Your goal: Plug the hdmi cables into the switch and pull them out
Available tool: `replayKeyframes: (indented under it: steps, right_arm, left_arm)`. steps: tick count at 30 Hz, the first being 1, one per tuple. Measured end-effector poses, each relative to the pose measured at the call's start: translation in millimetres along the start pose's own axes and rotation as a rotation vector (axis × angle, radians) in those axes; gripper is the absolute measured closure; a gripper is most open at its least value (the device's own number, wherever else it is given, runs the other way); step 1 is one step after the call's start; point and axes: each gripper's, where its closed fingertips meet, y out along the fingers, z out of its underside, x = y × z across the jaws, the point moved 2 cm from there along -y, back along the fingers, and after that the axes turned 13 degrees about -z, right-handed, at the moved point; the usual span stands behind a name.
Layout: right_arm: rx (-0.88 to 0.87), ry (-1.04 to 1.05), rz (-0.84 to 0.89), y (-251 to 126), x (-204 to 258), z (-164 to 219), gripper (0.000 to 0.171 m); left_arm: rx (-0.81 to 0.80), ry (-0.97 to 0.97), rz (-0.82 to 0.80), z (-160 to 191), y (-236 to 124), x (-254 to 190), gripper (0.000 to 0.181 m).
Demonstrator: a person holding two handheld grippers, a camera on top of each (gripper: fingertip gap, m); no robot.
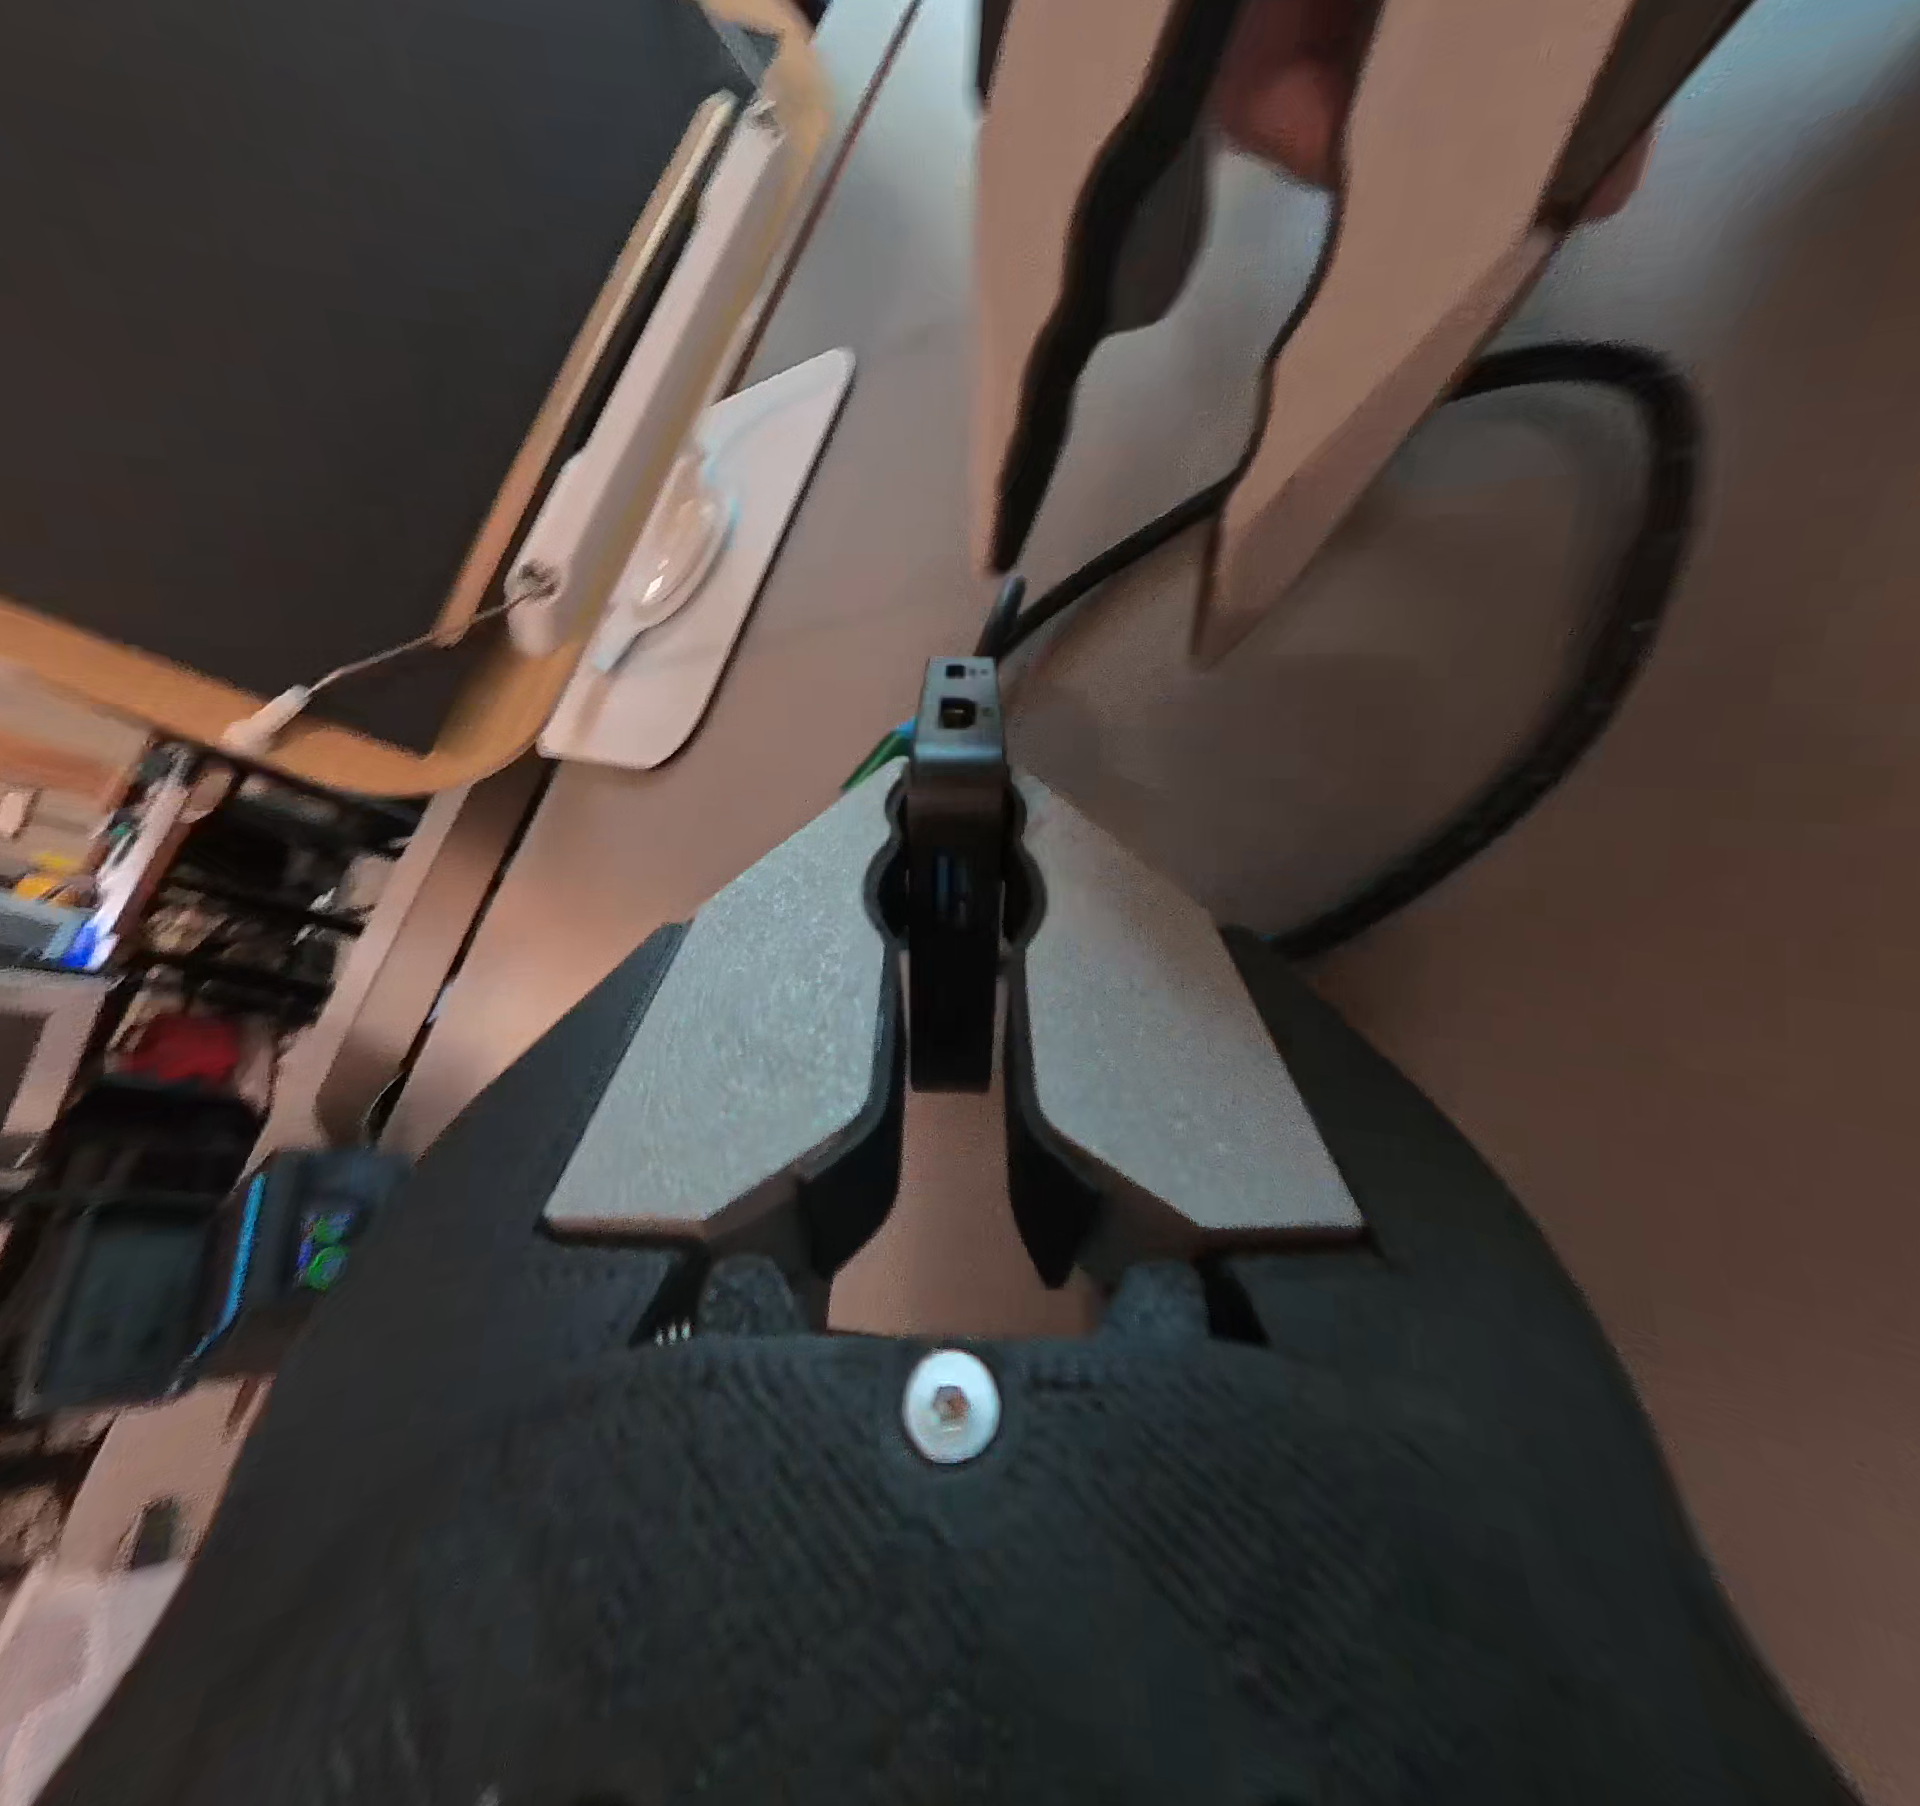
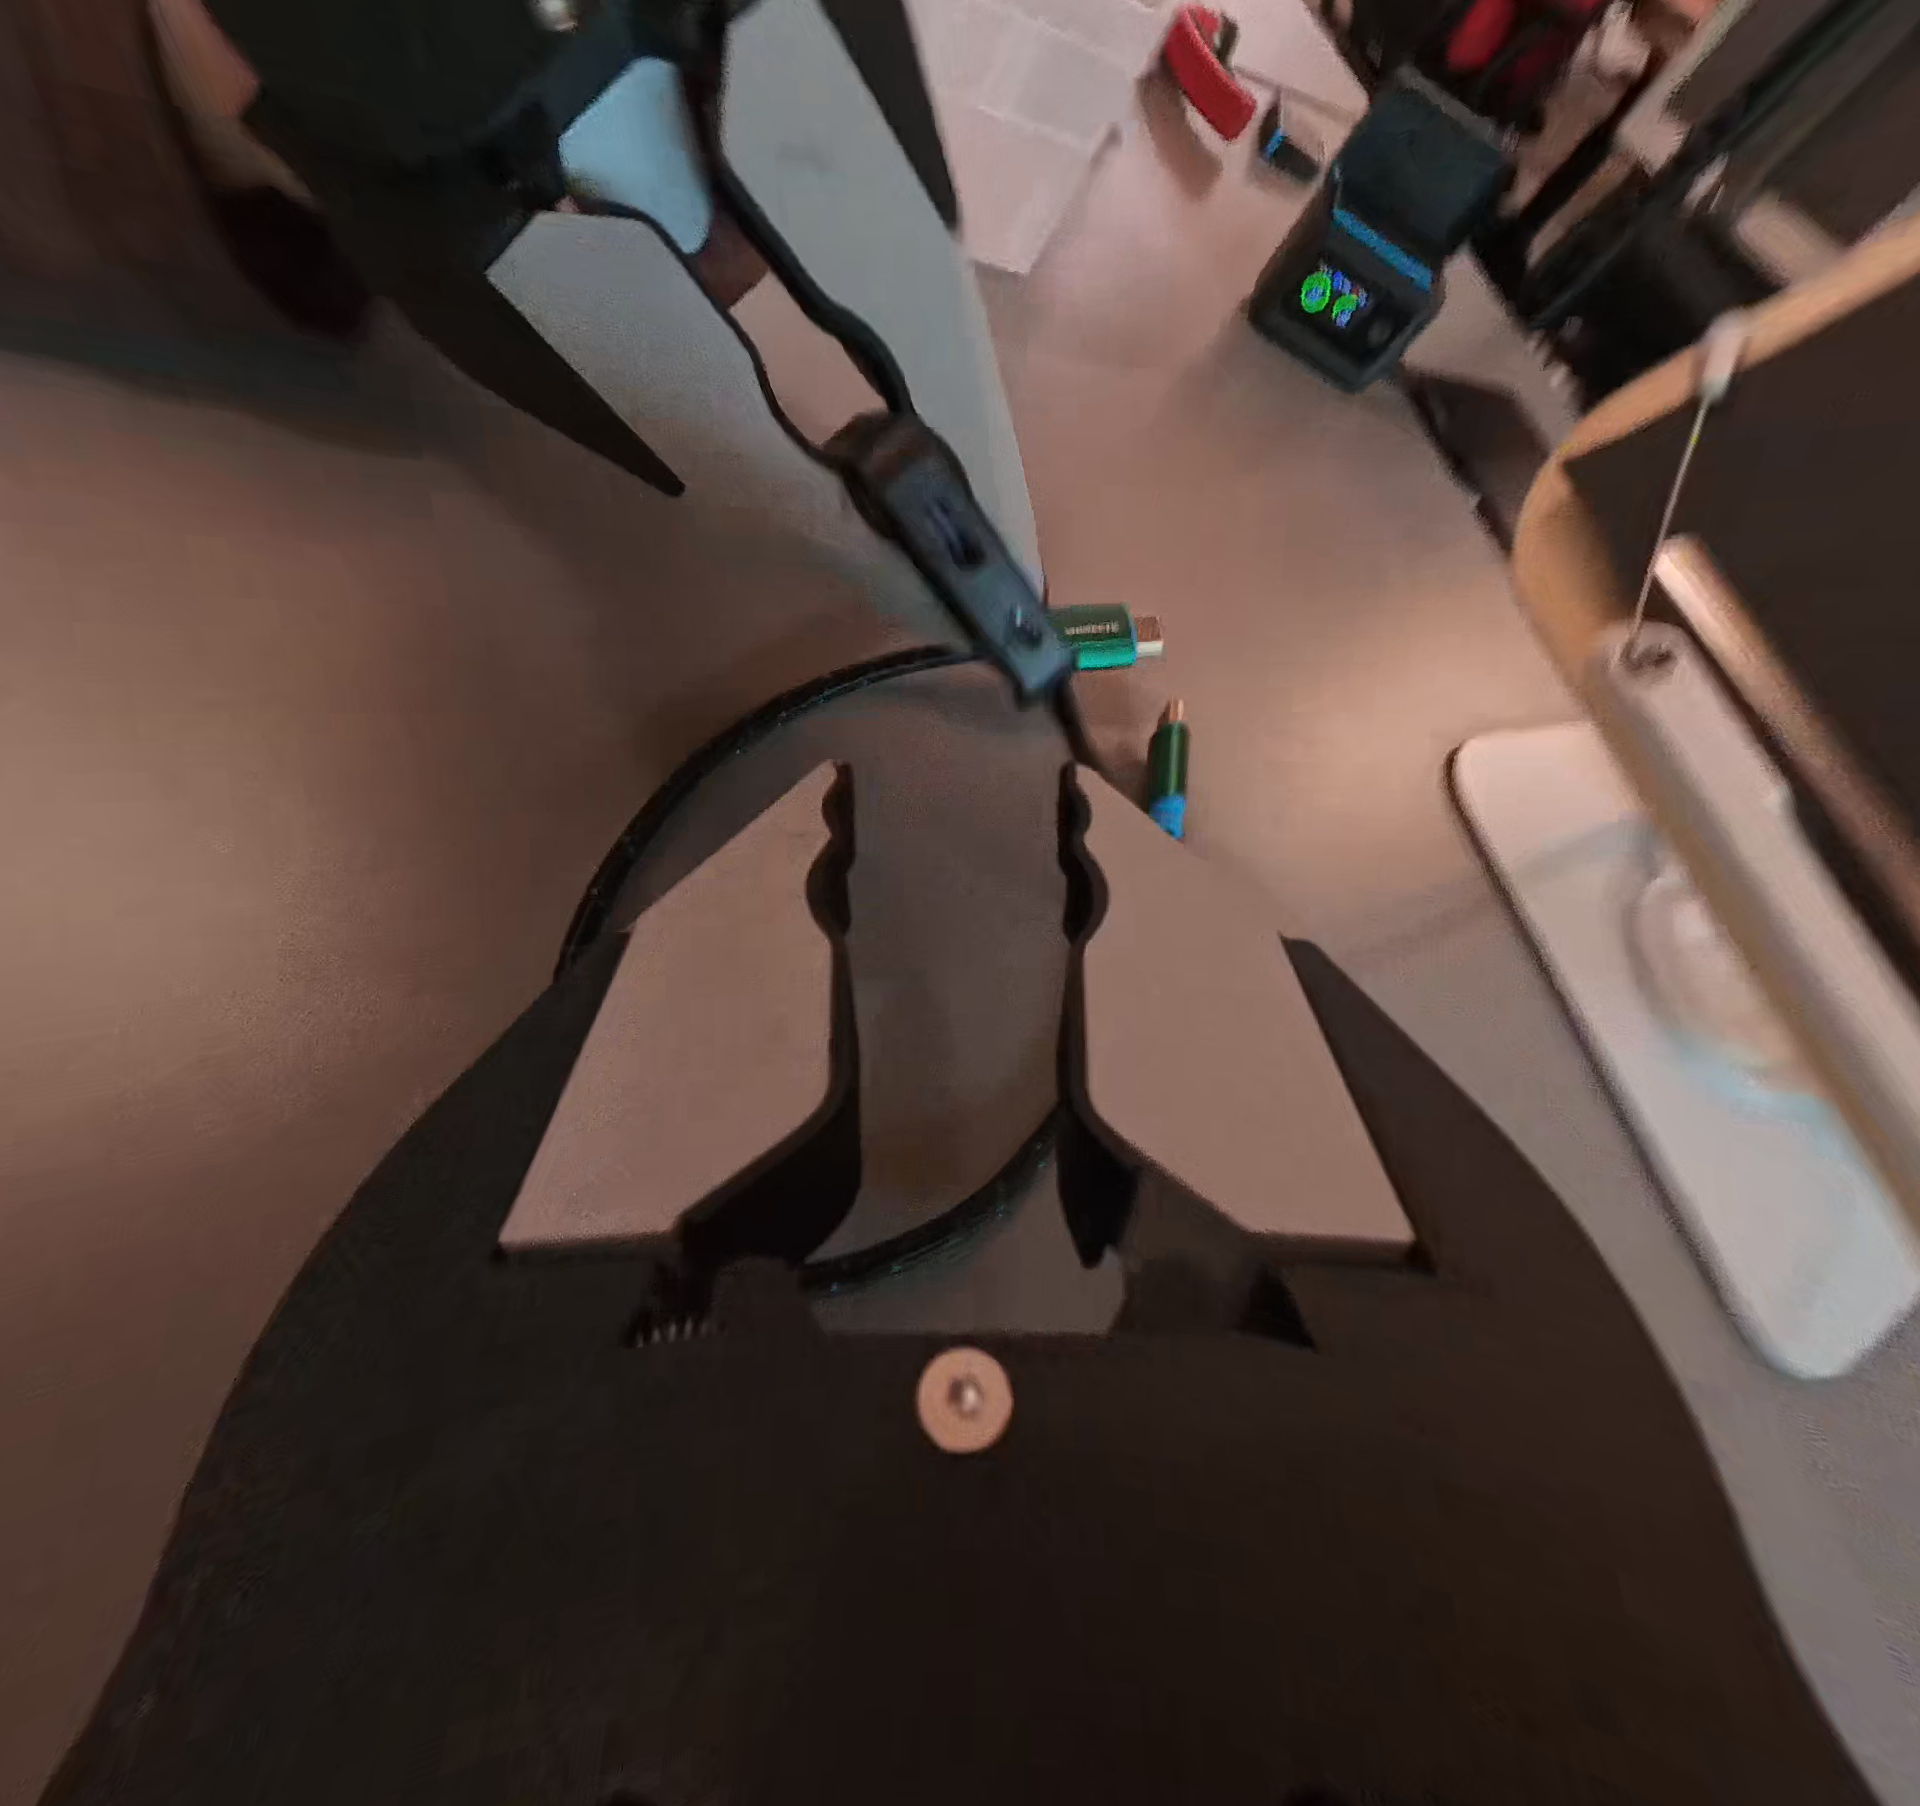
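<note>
Brown and matte, the tabletop (image 2: 312, 717) fills most of both wrist views, bare near the cameras and busier toward the back.

Nearest in the left wrist view, the left gripper (image 1: 953, 800) is clenched on the black switch (image 1: 956, 748), which stands edgewise between the two fingers with one end poking past the tips; a small port shows on that end. A thin black lead (image 1: 1101, 561) leaves the far end of the switch. In the right wrist view the same switch (image 2: 951, 551) hangs above the table in the left gripper (image 2: 935, 509), tilted.

The right gripper (image 2: 956, 780) is released, its fingers apart with only table between them. A thick black cable (image 2: 727, 748) curves across the table under and around its fingers. Just past the right fingertip lie two green HDMI plugs on the table: one (image 2: 1107, 632) just beside the switch's lower end, unplugged, the other (image 2: 1169, 759) a little nearer, with blue on its collar. The two are close but apart.

Farther right, a white monitor base (image 2: 1538, 873) sits on the table, its stand rising to a dark screen with a pale wooden frame (image 2: 1548, 509). Beyond, a small black device (image 2: 1361, 260) with a lit coloured display stands near the table's far edge. Behind it the room is blurred: white paper (image 2: 1018, 94), something red (image 2: 1205, 73), and dark shelving.
</note>
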Motion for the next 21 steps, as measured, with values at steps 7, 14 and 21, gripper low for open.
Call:
replayKeyframes:
  steps: [7,14,21]
  right_arm:
    - [0.025,0.478,-0.16,14.4,-4.8,28.9,0.114]
    - [-0.108,0.58,0.103,1.5,-47.7,23.1,0.149]
    - [0.003,0.647,0.16,10.8,-51.7,48.7,0.138]
  left_arm:
    - [0.163,-0.069,-0.263,37.6,3.5,51.8,0.171]
    - [0.103,0.042,-0.434,45.8,8.0,80.6,0.17]
    - [0.13,0.096,-0.379,50.9,20.6,72.1,0.17]
